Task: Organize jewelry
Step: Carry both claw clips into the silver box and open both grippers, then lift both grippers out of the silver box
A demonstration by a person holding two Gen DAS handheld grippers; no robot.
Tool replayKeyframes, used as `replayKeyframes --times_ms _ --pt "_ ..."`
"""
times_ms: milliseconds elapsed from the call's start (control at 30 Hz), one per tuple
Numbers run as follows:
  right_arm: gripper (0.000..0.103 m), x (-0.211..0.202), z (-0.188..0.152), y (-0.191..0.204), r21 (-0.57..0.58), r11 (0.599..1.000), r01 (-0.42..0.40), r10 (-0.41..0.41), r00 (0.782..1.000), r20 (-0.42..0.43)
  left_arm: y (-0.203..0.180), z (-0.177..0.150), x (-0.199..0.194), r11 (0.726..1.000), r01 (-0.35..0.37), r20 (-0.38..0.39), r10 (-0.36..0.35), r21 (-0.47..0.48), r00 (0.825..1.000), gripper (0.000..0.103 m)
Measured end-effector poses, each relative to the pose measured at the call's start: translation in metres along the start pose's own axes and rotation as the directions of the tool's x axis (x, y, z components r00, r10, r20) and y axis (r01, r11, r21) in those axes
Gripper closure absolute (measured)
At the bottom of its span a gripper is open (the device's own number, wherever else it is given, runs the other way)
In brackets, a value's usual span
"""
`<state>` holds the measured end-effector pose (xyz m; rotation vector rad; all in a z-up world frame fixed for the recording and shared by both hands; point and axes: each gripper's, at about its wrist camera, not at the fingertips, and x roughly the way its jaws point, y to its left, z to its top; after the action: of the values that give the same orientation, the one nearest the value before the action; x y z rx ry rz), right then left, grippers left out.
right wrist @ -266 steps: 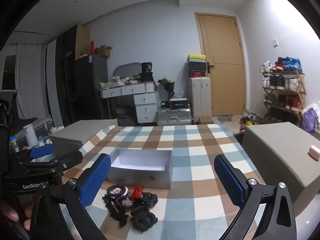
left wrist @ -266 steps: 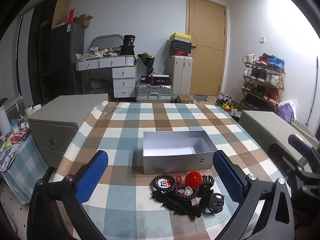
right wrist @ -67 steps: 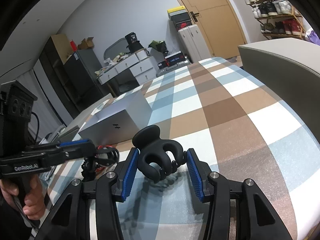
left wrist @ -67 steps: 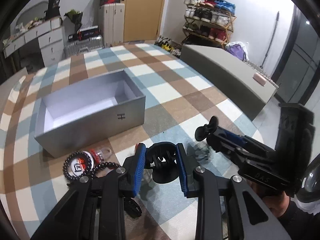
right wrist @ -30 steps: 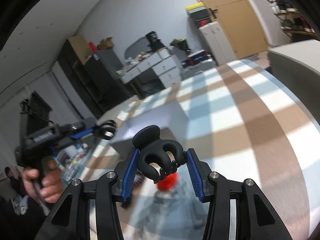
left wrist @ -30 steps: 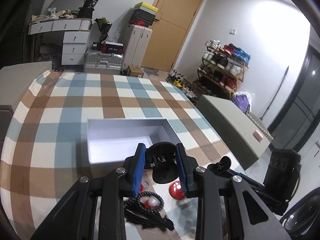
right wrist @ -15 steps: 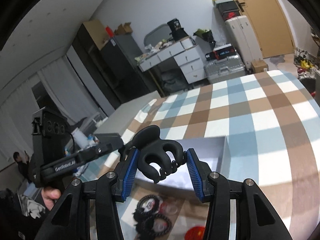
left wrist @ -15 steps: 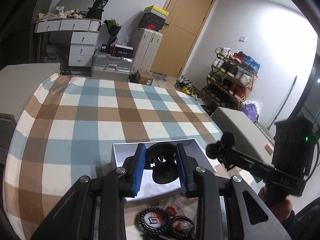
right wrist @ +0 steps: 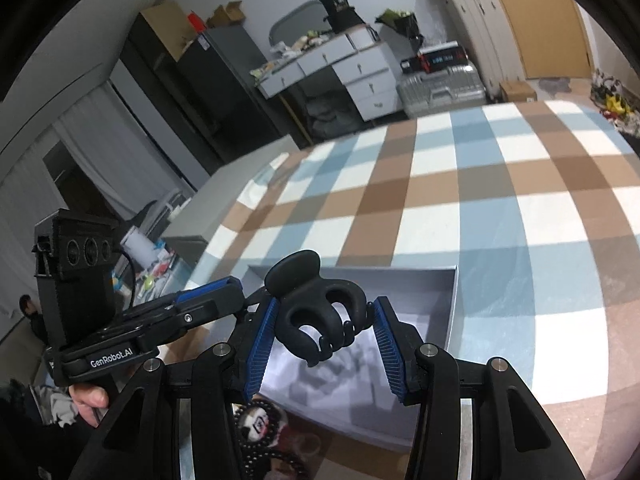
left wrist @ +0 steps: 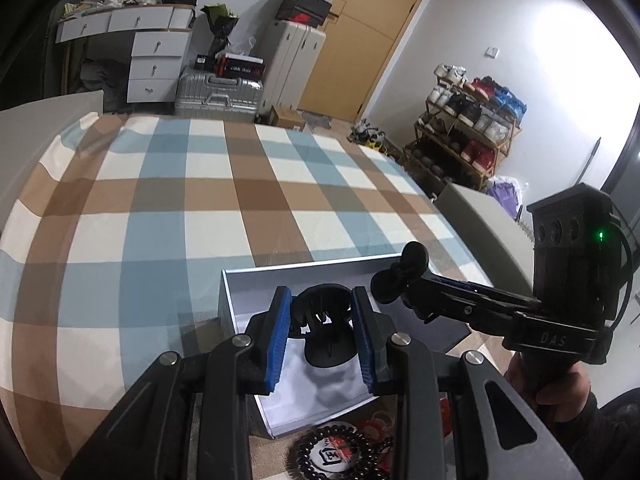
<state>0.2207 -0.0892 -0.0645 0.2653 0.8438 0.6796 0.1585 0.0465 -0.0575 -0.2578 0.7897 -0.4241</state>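
My left gripper (left wrist: 322, 338) is shut on a black claw hair clip (left wrist: 326, 330) and holds it over the open grey box (left wrist: 236, 300). My right gripper (right wrist: 324, 346) is shut on a second black claw hair clip (right wrist: 316, 312), also above the grey box (right wrist: 448, 312). The right gripper also shows in the left wrist view (left wrist: 404, 280), its clip tip over the box's right side. The left gripper shows at the left of the right wrist view (right wrist: 224, 292). A black bead bracelet (left wrist: 332, 454) with a red-and-white charm lies in front of the box; it also shows in the right wrist view (right wrist: 256, 424).
The box sits on a blue, brown and white checked tablecloth (left wrist: 160, 200). Red trinkets (left wrist: 376, 420) lie beside the bracelet. Grey cabinets (left wrist: 472, 216) flank the table. A dresser, suitcases and a shoe rack (left wrist: 468, 136) stand farther back.
Both grippers, each still holding its clip, have moved forward and down over the box. The box now fills more of both views.
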Motion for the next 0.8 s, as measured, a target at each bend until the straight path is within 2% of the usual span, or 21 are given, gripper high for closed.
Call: replayKeyframes --times_ms 267,433,467,533,600,633,667,733,800 --pt "0.055 0.006 -0.001 0.007 -0.048 0.998 0.030 -0.031 0.999 -0.020 0.005 -0.001 0.009 1.000 0.006 -0.032 -0.006 -0.003 0.999 0.078" --pt "0.050 0.010 0.001 0.012 -0.074 0.996 0.054 -0.055 0.998 -0.012 0.007 0.002 0.013 1.000 0.019 -0.039 -0.019 -0.013 0.999 0.077" --pt "0.048 0.010 0.001 0.013 -0.079 0.996 0.047 -0.048 0.999 -0.009 0.008 0.003 0.014 1.000 0.029 -0.044 -0.029 -0.012 0.999 0.075" --pt "0.043 0.007 0.002 0.014 -0.094 0.995 0.022 -0.021 1.000 0.014 0.007 0.004 0.013 1.000 0.029 -0.042 -0.029 -0.002 0.999 0.064" --pt "0.038 -0.002 0.001 0.015 -0.085 0.996 0.023 -0.019 0.998 0.053 0.006 0.004 0.009 1.000 0.008 -0.030 -0.008 0.004 1.000 0.060" --pt "0.036 -0.008 0.000 0.015 -0.078 0.997 0.022 -0.017 0.997 0.075 0.004 0.003 0.005 1.000 -0.004 -0.023 0.005 0.006 1.000 0.050" --pt "0.034 -0.014 -0.002 0.016 -0.076 0.997 0.023 -0.015 0.995 0.095 0.003 0.002 0.003 1.000 -0.014 -0.018 0.014 0.008 1.000 0.045" --pt "0.025 -0.025 -0.006 0.017 -0.074 0.997 0.036 -0.026 0.991 0.134 0.000 -0.001 -0.006 1.000 -0.013 0.004 0.013 0.017 1.000 0.043" --pt "0.022 -0.040 -0.012 0.022 -0.086 0.995 0.057 -0.041 0.984 0.176 -0.004 -0.003 -0.011 0.999 -0.028 0.016 0.028 0.030 0.999 0.042"
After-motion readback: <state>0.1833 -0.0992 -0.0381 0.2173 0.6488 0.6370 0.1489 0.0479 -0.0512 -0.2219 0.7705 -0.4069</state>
